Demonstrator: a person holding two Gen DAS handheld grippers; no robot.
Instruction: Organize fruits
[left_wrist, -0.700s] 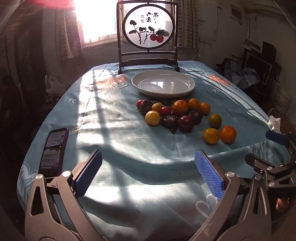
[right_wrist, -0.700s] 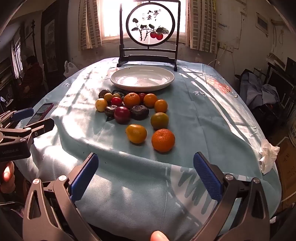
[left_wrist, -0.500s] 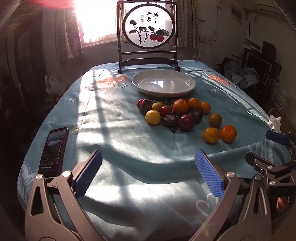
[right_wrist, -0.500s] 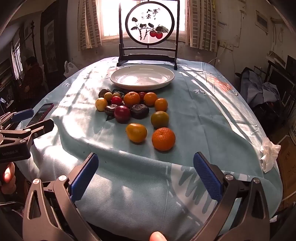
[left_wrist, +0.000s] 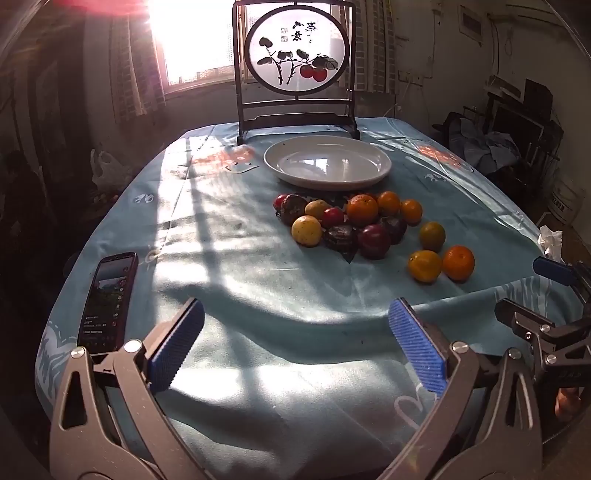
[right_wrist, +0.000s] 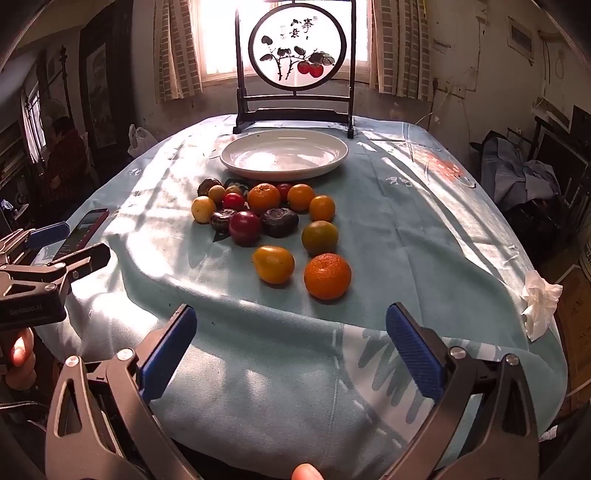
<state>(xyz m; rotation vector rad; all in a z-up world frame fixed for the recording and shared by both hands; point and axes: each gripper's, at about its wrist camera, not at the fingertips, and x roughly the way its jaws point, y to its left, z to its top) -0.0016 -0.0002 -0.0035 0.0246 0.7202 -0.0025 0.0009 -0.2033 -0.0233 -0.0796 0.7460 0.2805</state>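
Jaws apart; ribbed blue pads (left_wrist: 176, 345)

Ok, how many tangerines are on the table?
6 tangerines: three across the pile's far side near the plate, a greenish one just nearer, two closest to the camera. More may hide in the pile.

plate (right_wrist: 332, 162): glossy white ceramic
tablecloth (right_wrist: 406, 229): matt blue cloth
orange (right_wrist: 327, 270): dimpled skin
gripper pads (left_wrist: 413, 343): ribbed blue plastic

Partly hidden: red fruit (right_wrist: 283, 190) behind the large orange (right_wrist: 263, 198); phone (right_wrist: 82, 232) behind left tongs (right_wrist: 59, 242); screen text unreadable.
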